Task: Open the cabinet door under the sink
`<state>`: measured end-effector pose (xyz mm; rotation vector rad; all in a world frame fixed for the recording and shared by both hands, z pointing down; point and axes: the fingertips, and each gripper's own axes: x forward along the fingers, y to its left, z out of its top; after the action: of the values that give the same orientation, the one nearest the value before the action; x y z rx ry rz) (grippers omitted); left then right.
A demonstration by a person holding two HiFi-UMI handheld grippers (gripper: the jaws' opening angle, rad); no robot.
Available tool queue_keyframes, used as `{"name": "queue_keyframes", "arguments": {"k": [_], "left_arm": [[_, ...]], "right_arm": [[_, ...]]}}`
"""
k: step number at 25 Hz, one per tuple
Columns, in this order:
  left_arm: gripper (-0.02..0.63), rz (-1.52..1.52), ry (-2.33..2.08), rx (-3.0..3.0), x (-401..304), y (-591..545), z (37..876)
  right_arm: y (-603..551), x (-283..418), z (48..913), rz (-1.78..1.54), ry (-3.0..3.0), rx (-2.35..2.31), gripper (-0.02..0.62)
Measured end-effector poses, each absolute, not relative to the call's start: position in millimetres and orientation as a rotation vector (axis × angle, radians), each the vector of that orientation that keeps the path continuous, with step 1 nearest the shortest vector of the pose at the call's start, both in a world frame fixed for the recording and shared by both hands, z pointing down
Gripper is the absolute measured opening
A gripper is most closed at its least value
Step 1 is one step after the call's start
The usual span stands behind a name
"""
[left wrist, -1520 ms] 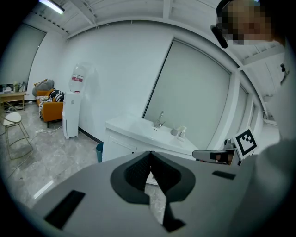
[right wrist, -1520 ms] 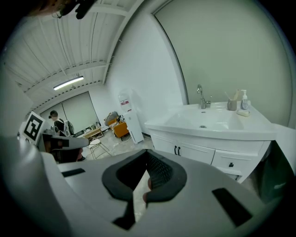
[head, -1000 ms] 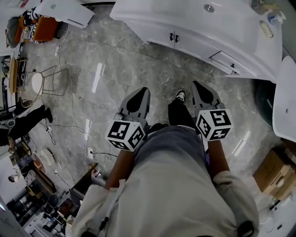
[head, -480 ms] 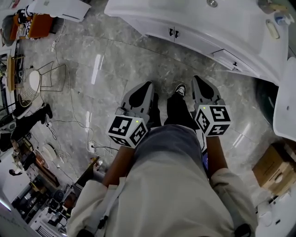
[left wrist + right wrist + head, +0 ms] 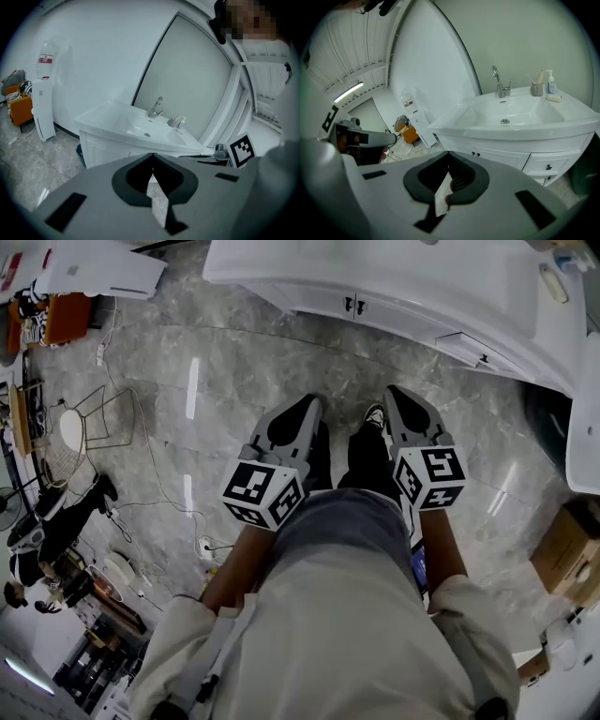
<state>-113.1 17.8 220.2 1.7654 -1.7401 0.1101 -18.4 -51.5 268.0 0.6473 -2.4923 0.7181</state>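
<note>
A grey marble floor [image 5: 234, 371] fills most of the head view. A white vanity cabinet [image 5: 412, 296] stands at the top of it, with its sink [image 5: 506, 112] and chrome faucet [image 5: 499, 82] clear in the right gripper view. The 2 cabinet doors [image 5: 487, 157] under the sink sit closed and flush, with 2 small dark knobs [image 5: 354, 305] side by side at their seam. A drawer [image 5: 548, 164] lies to their right. A white water dispenser [image 5: 44, 93] stands by the wall to the vanity's left.

The person stands facing the cabinet, with a shoe [image 5: 373, 415] showing between the grippers. The left gripper [image 5: 314, 401] and the right gripper [image 5: 392, 390] are held at waist level, side by side and pointing at the vanity, well apart from the doors. On each, the fingers are pressed together at the tips with nothing between them.
</note>
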Motion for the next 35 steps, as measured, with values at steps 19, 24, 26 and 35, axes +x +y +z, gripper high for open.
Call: {"name": "queue_keyframes", "arguments": {"k": [19, 24, 26, 35], "left_arm": [[0.0, 0.191, -1.556, 1.92, -192.0, 23.9, 263.1], [-0.001, 0.211, -1.533, 1.91, -206.4, 31.3, 281.1], [-0.002, 0.211, -1.516, 1.899, -210.7, 32.6, 288.8], [0.0, 0.196, -1.522, 1.87, -215.0, 18.0, 322.1]], "right_arm": [[-42.6, -101.5, 313.5, 0.747, -2.458, 0.832, 0.009], [-44.7, -113.9, 334.7, 0.747, -2.435, 0.88, 0.011], [-48.0, -117.5, 344.2, 0.75, -2.424, 0.898, 0.011], [-76.4, -112.9, 390.8, 0.739, -2.361, 0.986, 0.011]]}}
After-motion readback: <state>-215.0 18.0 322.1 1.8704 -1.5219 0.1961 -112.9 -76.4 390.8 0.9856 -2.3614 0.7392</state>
